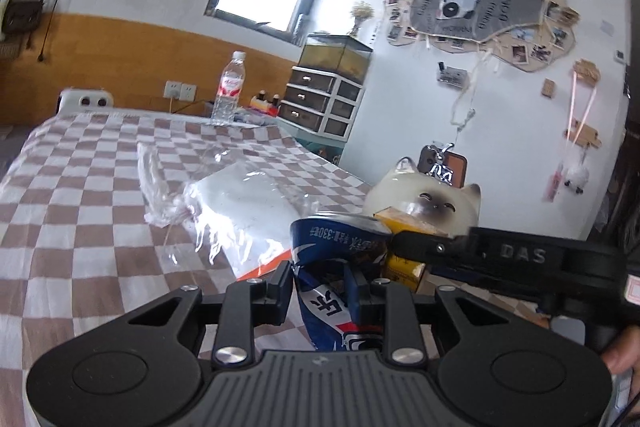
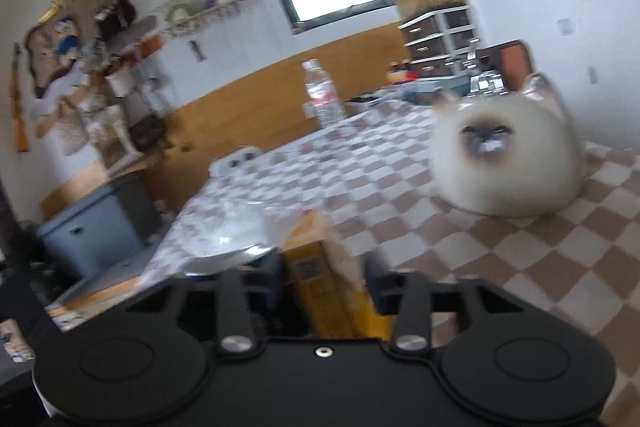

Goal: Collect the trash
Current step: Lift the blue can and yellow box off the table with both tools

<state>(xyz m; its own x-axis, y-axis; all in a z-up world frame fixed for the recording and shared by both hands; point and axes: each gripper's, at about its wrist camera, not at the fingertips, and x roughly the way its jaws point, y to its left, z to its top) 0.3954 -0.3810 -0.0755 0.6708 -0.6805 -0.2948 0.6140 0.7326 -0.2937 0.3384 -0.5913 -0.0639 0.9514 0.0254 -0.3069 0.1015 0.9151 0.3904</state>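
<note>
My left gripper (image 1: 320, 287) is shut on a crushed blue and white drink can (image 1: 336, 267) and holds it above the checkered tablecloth (image 1: 80, 219). My right gripper (image 2: 324, 283) is shut on a yellow carton (image 2: 320, 267); the carton also shows in the left wrist view (image 1: 404, 267), just right of the can, with the right gripper's black body (image 1: 500, 259) behind it. A crumpled clear plastic bag (image 1: 224, 199) with white paper inside lies on the cloth ahead of the left gripper; it also shows blurred in the right wrist view (image 2: 236, 223).
A cream cat-shaped ornament (image 2: 504, 155) sits on the cloth at the right. A water bottle (image 1: 229, 91) stands at the table's far edge. A drawer unit (image 1: 320, 103) with a fish tank stands behind. A grey bin (image 2: 96, 223) stands on the floor left of the table.
</note>
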